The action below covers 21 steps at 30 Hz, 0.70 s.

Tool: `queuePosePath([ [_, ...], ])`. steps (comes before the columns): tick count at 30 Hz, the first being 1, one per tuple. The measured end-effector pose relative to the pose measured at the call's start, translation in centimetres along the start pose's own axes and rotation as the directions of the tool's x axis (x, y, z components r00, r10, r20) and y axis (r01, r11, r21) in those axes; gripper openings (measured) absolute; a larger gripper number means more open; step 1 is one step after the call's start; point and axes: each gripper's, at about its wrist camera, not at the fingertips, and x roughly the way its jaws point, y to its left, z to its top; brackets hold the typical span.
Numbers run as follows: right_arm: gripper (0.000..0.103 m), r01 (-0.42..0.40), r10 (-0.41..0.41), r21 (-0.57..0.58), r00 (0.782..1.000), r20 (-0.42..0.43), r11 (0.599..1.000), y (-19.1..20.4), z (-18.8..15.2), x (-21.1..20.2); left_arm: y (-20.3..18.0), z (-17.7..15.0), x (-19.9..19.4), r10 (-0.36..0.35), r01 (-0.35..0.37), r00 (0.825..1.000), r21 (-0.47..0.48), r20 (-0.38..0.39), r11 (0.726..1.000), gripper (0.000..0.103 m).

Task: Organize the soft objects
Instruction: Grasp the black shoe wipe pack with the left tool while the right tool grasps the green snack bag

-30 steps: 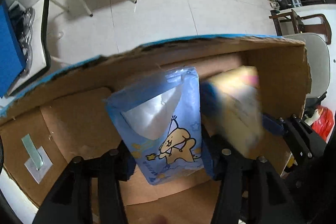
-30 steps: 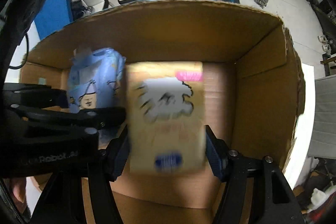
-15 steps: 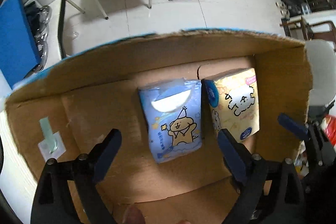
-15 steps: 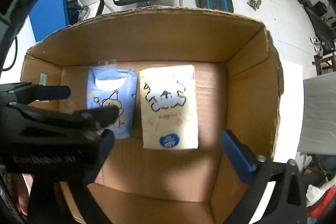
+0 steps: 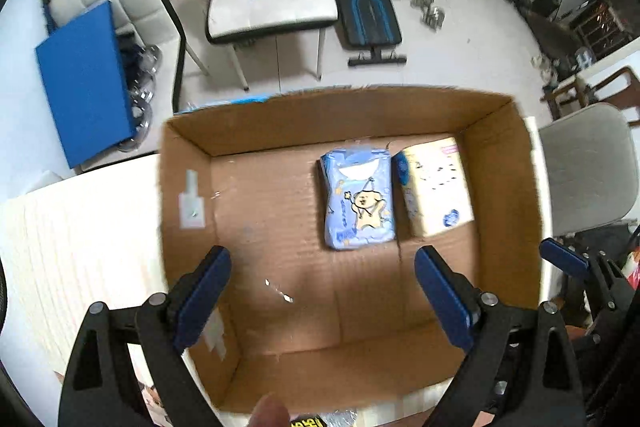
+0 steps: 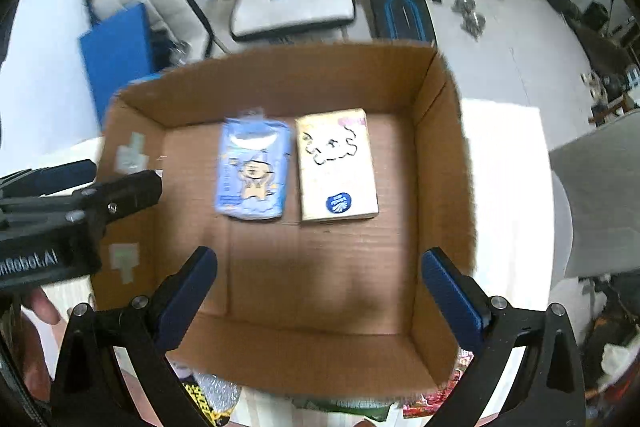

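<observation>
Table (image 5: 80, 247): white, carries box; bare strip left of box.
Box (image 6: 280, 75): open-topped cardboard, four upright walls. Floor bare on left side and whole near half.
Yellow pack (image 6: 336, 167): flat on box floor, far end at back wall, gap to right wall.
Blue pack (image 6: 254, 169): flat, just beside yellow pack on left, long edges parallel.
Left gripper (image 5: 320, 287): above box, jaws spread wide, nothing between.
Right gripper (image 6: 320, 287): same, wide apart, empty.

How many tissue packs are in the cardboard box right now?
2. The blue pack and the cream pack lie flat side by side on the cardboard box floor near the far wall. None seem hidden.
</observation>
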Motion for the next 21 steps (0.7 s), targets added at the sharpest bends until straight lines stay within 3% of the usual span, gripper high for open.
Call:
queuePosePath([
  [5, 0.103, -0.014, 0.022, -0.141, 0.998, 0.058, 0.99, 0.9, -4.6, -4.9, 0.0, -4.9, -6.0, 0.059, -0.056, 0.986, -0.022, 0.157, 0.998, 0.094],
  [10, 0.103, 0.032, -0.051, -0.368, 0.998, -0.042, 0.929, 1.8, -11.2, -5.4, -0.6, -12.0, -8.2, 0.096, -0.087, 0.977, -0.056, 0.188, 0.995, 0.094],
  [14, 0.103, 0.04, -0.128, -0.502, 0.982, -0.142, 0.864, 1.6, -15.3, -1.9, -0.6, -17.7, -6.1, 0.114, -0.104, 0.987, -0.087, 0.114, 0.991, 0.094],
  [17, 0.103, 0.038, -0.179, -0.57, 0.965, -0.193, 0.821, 1.4, -17.0, 1.6, 0.0, -21.9, -2.5, 0.109, -0.107, 0.994, -0.124, 0.012, 0.987, 0.094],
  [21, 0.102, 0.056, -0.254, -0.623, 0.939, -0.233, 0.78, 1.6, -18.1, 6.3, 0.8, -26.5, 2.4, 0.111, -0.128, 0.988, -0.172, -0.105, 0.977, 0.092],
])
